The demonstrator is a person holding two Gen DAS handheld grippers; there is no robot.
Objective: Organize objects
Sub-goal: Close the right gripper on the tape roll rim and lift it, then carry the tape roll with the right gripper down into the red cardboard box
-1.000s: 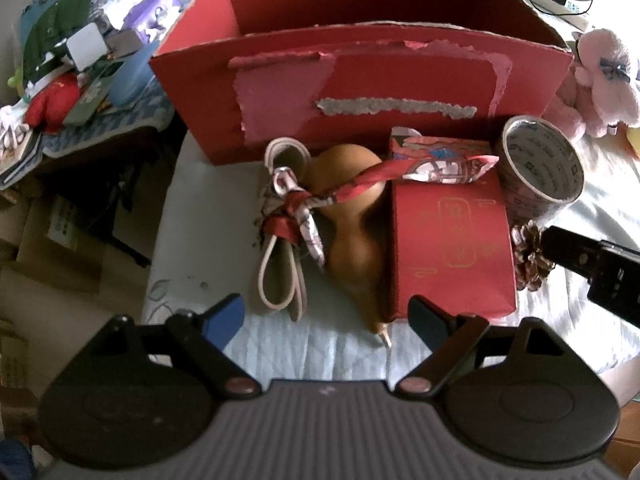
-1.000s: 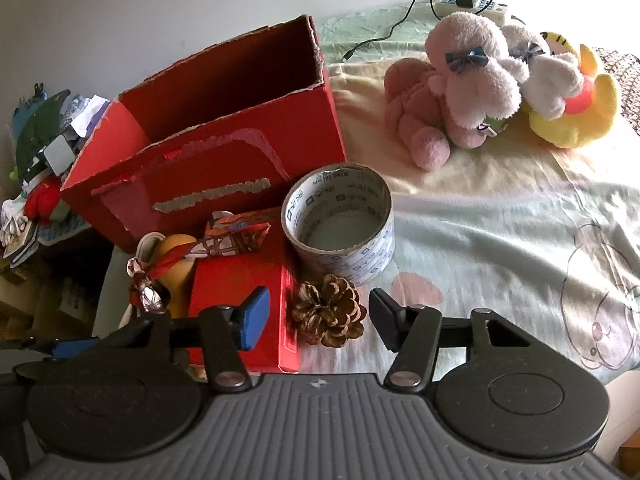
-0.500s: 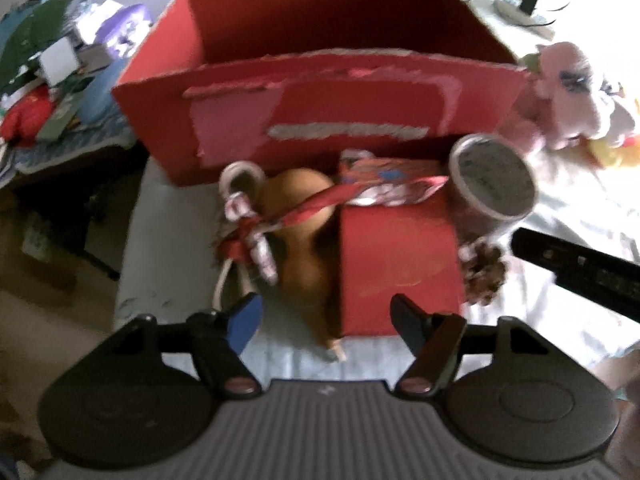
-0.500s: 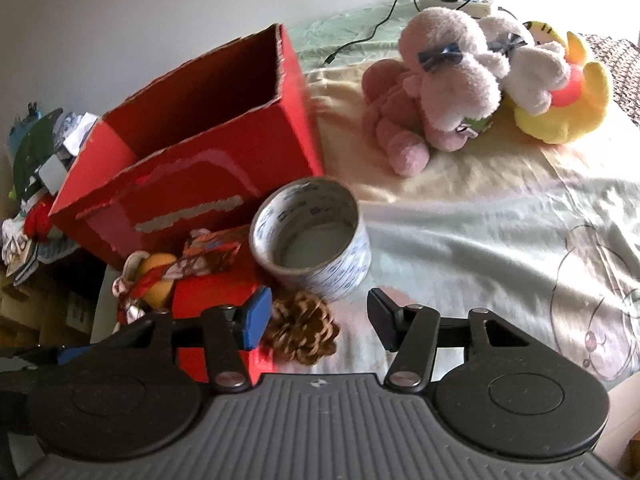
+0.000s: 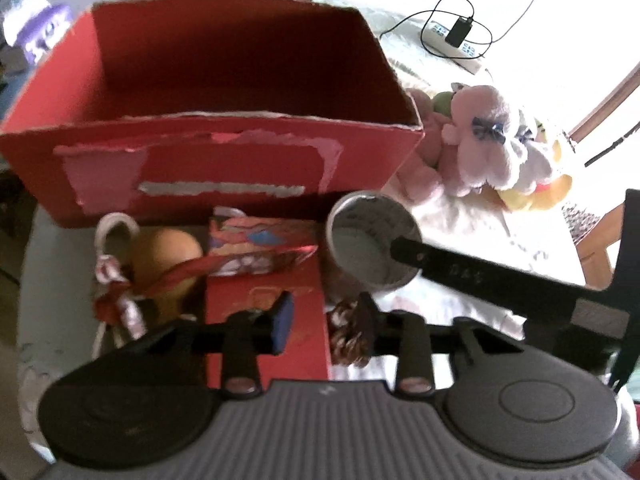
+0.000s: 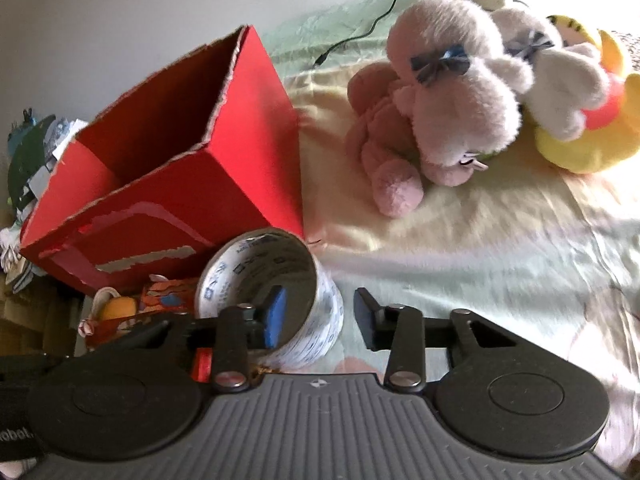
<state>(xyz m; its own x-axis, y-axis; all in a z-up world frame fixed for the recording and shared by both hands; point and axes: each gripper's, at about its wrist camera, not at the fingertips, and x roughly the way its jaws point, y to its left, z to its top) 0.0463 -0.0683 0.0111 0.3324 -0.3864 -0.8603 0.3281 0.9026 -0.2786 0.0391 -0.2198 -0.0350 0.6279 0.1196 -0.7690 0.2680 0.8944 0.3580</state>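
Observation:
A big open red cardboard box [image 5: 224,128] [image 6: 180,184] stands at the back. In front of it lie a tan gourd [image 5: 168,256] with a ribbon, a red gift box [image 5: 264,308], a pine cone [image 5: 348,336] and a tape roll [image 5: 368,240] [image 6: 280,280]. My left gripper [image 5: 324,324] is open, its fingers astride the gift box's right edge and the pine cone. My right gripper [image 6: 320,316] is open, with its left finger inside the tape roll and its right finger outside the wall. The right gripper's finger [image 5: 460,268] shows reaching into the roll in the left wrist view.
Pink and white plush toys [image 6: 452,96] and a yellow one [image 6: 592,136] lie on the bedsheet to the right. A power strip with cables [image 5: 452,40] lies at the far back. A cluttered side table [image 6: 28,160] stands left of the box.
Both grippers moved forward and right. The left one now straddles the gift box edge and pine cone. The right one went from the pine cone to straddling the tape roll's wall.

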